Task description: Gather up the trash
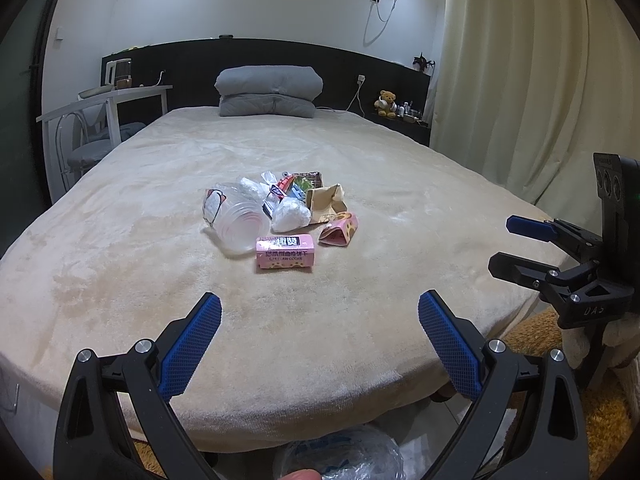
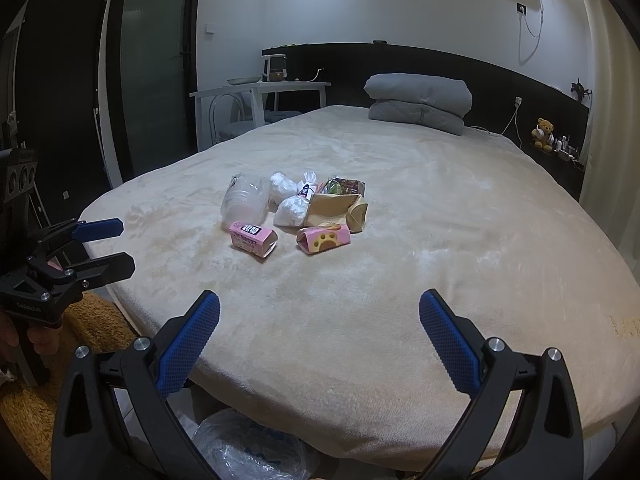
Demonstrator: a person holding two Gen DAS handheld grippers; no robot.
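A pile of trash lies mid-bed on the beige blanket [image 1: 360, 168]: a clear plastic cup [image 1: 236, 224], a pink cookie box [image 1: 285, 255], a pink paw-print box [image 1: 339, 232], a crumpled white tissue [image 1: 290, 214], a brown paper bag [image 1: 326, 200] and snack wrappers [image 1: 304, 180]. The pile also shows in the right wrist view, with the cup [image 2: 245, 200], cookie box [image 2: 252, 238] and paw-print box [image 2: 324, 240]. My left gripper [image 1: 320, 306] is open and empty over the bed's near edge. My right gripper [image 2: 319, 304] is open and empty, also short of the pile.
A clear plastic bag [image 1: 340, 456] sits on the floor below the bed's foot, also in the right view [image 2: 248, 448]. Folded grey bedding [image 1: 269, 92] lies at the headboard. A white desk and chair [image 1: 100, 120] stand left; curtains [image 1: 520, 80] hang right. A fuzzy yellow rug [image 2: 80, 340] covers the floor.
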